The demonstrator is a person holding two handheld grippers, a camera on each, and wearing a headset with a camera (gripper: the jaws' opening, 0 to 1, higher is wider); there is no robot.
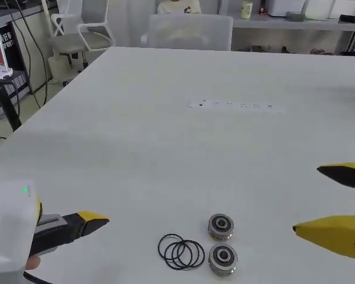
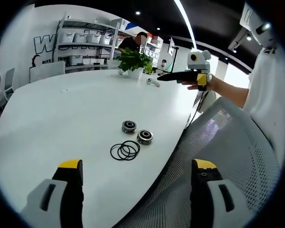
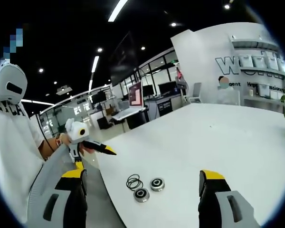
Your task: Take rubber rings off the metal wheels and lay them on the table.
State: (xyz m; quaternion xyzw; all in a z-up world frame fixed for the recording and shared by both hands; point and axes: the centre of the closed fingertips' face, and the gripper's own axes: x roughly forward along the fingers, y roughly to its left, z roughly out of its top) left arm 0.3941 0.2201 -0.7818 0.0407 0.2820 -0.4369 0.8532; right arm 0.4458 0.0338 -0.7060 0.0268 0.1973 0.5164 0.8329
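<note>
Two metal wheels (image 1: 220,225) (image 1: 223,258) lie flat, side by side, near the front edge of the white table (image 1: 165,136). Just left of them lies a small pile of overlapping black rubber rings (image 1: 181,252). My left gripper (image 1: 89,223) hovers at the lower left, well apart from the rings. My right gripper (image 1: 307,199) hangs open to the right of the wheels, holding nothing. In the left gripper view the wheels (image 2: 137,131) and the rings (image 2: 125,150) lie ahead of the open left gripper (image 2: 137,165). In the right gripper view the open right gripper (image 3: 142,174) frames the wheels (image 3: 149,189) and the rings (image 3: 133,182).
A flush socket strip (image 1: 236,105) sits mid-table. A grey chair (image 1: 189,31) stands at the far edge, and another chair (image 1: 86,35) at the back left. A potted plant (image 2: 134,61) and a small white object (image 2: 152,82) sit on the table's far end. A mesh chair back (image 2: 218,137) is beside me.
</note>
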